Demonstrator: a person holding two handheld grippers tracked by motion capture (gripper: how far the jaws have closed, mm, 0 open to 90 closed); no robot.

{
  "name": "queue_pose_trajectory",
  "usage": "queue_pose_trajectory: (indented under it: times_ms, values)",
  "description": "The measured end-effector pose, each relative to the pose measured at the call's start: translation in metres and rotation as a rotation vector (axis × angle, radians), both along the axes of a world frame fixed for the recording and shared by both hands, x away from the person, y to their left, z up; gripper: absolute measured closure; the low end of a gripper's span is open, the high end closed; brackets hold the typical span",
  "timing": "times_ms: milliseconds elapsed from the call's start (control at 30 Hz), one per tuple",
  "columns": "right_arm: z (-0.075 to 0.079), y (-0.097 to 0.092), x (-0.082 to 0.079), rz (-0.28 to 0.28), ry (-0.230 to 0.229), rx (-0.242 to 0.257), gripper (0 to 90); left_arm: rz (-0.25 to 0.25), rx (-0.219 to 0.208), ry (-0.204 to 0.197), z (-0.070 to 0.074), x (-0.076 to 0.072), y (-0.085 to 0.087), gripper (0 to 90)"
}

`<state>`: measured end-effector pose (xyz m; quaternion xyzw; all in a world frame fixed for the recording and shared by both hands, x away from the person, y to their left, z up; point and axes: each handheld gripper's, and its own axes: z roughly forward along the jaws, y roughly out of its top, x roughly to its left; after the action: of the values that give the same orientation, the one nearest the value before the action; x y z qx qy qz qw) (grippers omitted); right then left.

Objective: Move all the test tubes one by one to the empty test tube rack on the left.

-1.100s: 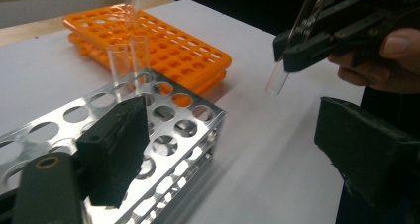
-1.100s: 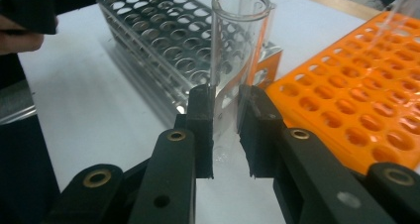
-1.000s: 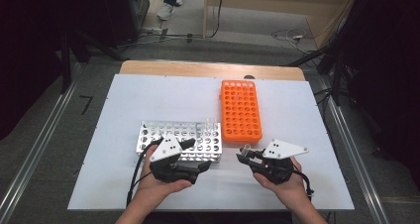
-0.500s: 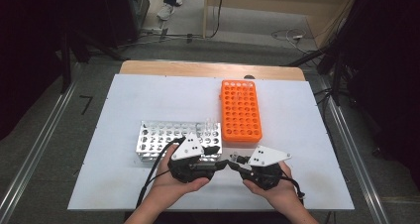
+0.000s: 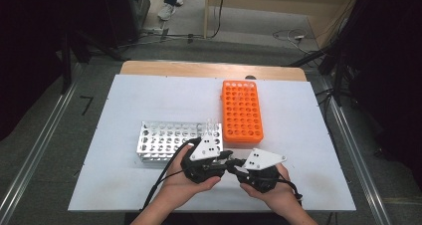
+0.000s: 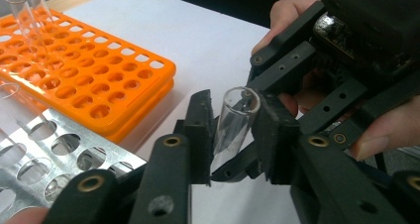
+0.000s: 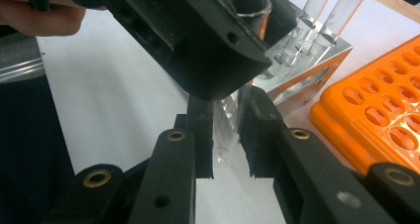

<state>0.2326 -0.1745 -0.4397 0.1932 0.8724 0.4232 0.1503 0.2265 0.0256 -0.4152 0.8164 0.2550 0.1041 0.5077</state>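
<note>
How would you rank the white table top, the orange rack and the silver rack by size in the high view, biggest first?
1. white table top, by far the largest.
2. orange rack.
3. silver rack, though a hand and the left gripper cover its near right corner, so these two racks look close.

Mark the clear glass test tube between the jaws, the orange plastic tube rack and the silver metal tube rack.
clear glass test tube [image 6: 236, 116], left gripper view, upper wall.
orange plastic tube rack [image 5: 242, 110], high view, middle of top face.
silver metal tube rack [image 5: 164, 141], high view, holed top plate.
</note>
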Motion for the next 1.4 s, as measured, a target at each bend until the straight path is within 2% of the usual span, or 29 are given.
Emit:
queue_pose_trajectory:
  times_ms: [100,233,333,500,600,700,800,1000,1100,1267,1400]
  values:
    - [0.000,0.000,0.001,-0.003,0.003,-0.008,73.9,0.006,0.009,0.011,0.000,0.003,-0.003,74.2]
    - [-0.002,-0.002,0.006,-0.003,0.020,-0.005,73.9,0.022,0.053,0.026,0.002,0.008,-0.007,76.1]
    - [-0.004,-0.003,0.008,-0.008,0.025,-0.002,73.9,0.025,0.060,0.042,0.003,0.010,-0.008,76.5]
    - [-0.004,-0.008,0.009,0.000,0.039,0.018,73.6,0.026,0.079,0.039,0.005,0.010,-0.013,76.6]
    - [-0.005,-0.009,0.010,0.004,0.044,0.027,72.3,0.033,0.071,0.049,0.005,0.011,-0.012,76.7]
    - [-0.005,-0.010,0.012,0.021,0.055,0.048,62.5,0.039,0.065,0.061,0.004,0.013,-0.008,76.7]
    - [-0.005,-0.010,0.014,0.067,0.079,0.070,47.0,0.046,0.060,0.062,0.005,0.015,-0.004,76.7]
    - [-0.004,-0.015,0.020,0.068,0.114,0.117,20.5,0.055,0.059,0.056,0.007,0.014,0.004,76.7]
    - [-0.003,-0.019,0.022,0.062,0.125,0.132,10.7,0.063,0.060,0.051,0.009,0.014,0.008,76.7]
    - [-0.001,-0.032,0.029,0.038,0.137,0.170,4.5,0.077,0.055,0.037,0.013,0.013,0.018,76.7]
    - [-0.003,-0.045,0.036,0.026,0.140,0.178,0.0,0.101,0.036,0.030,0.014,0.013,0.027,76.7]
